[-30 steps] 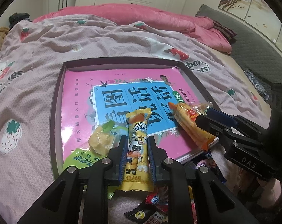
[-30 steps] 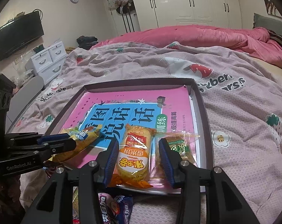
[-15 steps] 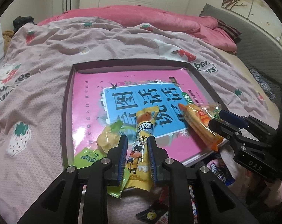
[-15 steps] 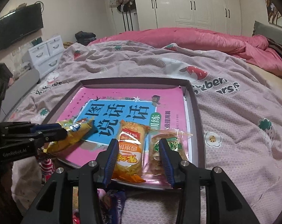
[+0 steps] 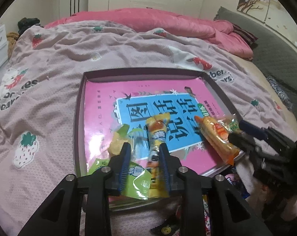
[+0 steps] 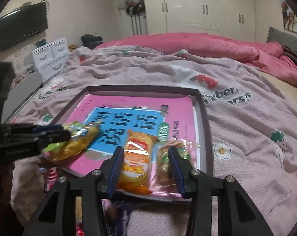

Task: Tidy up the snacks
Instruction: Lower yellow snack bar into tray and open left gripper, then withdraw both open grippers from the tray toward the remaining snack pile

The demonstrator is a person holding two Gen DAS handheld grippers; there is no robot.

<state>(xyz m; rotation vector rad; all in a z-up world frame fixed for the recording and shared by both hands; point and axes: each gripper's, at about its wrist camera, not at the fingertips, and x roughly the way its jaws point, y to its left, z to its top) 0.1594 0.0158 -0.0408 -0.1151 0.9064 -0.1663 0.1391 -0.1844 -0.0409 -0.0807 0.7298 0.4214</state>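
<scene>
A bed with a pink strawberry-print blanket fills the room. Nearest, the left gripper has just been opening; a yellow snack stick lies loose between its parted jaws, beside a green packet at seven o'clock. The right gripper has also just been opening, released around an orange packet. Both snacks lie on a pink book inside a dark tray. At twelve o'clock, white wardrobes.
</scene>
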